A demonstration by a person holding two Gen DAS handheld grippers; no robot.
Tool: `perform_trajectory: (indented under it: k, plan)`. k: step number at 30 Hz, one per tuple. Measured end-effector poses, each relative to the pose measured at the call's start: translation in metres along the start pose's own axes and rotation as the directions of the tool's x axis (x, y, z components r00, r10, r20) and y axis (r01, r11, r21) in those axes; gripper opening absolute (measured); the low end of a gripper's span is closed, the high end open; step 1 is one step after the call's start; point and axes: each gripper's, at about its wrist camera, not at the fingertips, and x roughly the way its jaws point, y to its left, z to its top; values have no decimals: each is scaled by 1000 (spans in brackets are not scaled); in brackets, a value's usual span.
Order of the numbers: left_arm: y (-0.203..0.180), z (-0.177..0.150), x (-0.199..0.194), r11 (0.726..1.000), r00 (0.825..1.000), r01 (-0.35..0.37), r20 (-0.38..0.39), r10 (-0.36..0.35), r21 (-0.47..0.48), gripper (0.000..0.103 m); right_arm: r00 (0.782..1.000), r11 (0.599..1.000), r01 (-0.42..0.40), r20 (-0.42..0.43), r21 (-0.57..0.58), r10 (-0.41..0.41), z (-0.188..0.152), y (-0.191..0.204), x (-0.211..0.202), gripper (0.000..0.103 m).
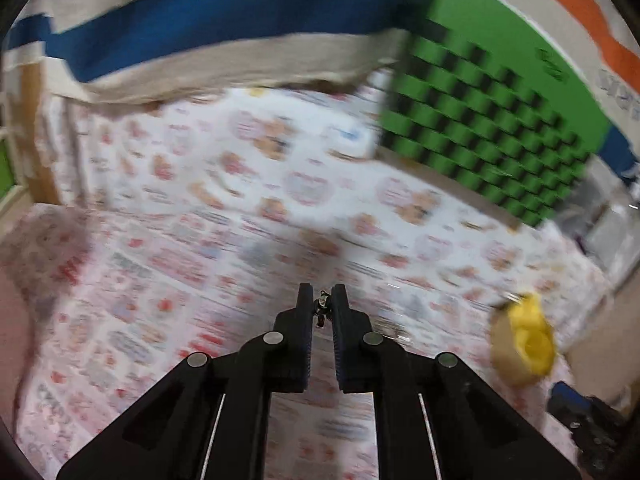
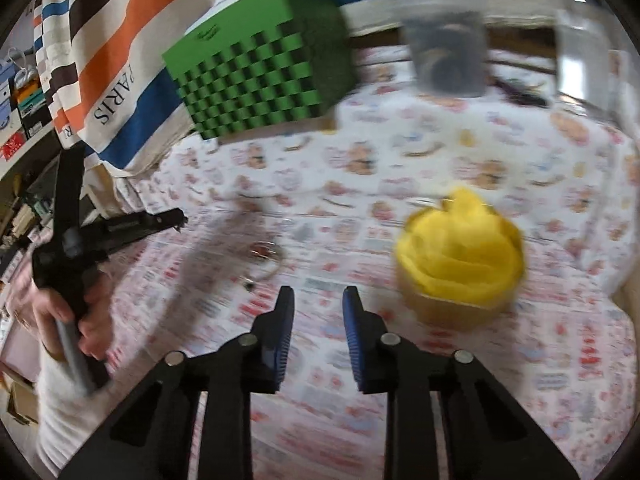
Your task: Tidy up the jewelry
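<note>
Currently my left gripper [image 1: 322, 294] pinches a small earring-like piece [image 1: 321, 307] above the printed cloth [image 1: 200, 240]; right gripper [image 2: 318, 300] gapes empty. Next: carry it to the yellow-lined box [image 2: 460, 252].

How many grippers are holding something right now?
1. The left gripper pinches a small jewelry piece; the right gripper, near the yellow-filled bowl, holds nothing.

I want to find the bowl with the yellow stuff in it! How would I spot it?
Look at the patterned tablecloth with the big green checkered box at the back. In front of the box, toward the right, sits a small tan bowl. It is the only thing stuffed with bright yellow cloth.
</note>
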Motion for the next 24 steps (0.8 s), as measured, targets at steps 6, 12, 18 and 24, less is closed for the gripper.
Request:
perform_trajectory:
  k: [6,12,18,24]
  plan:
    - [15,1,17,998,997,37,-63,-41,-56,8,997,999,-42,-61,30,44,28,32,51,18]
    - [24,0,27,995,994,35,-97,-44,-95,8,992,998,-12,-125,54,18,44,49,107,18]
    - [26,2,21,995,997,20,-70,-27,-94,8,986,998,6,-169,57,4,40,49,139,18]
    - [24,1,19,995,997,32,-64,-38,-90,8,982,998,29,-186,48,-19,36,49,157,18]
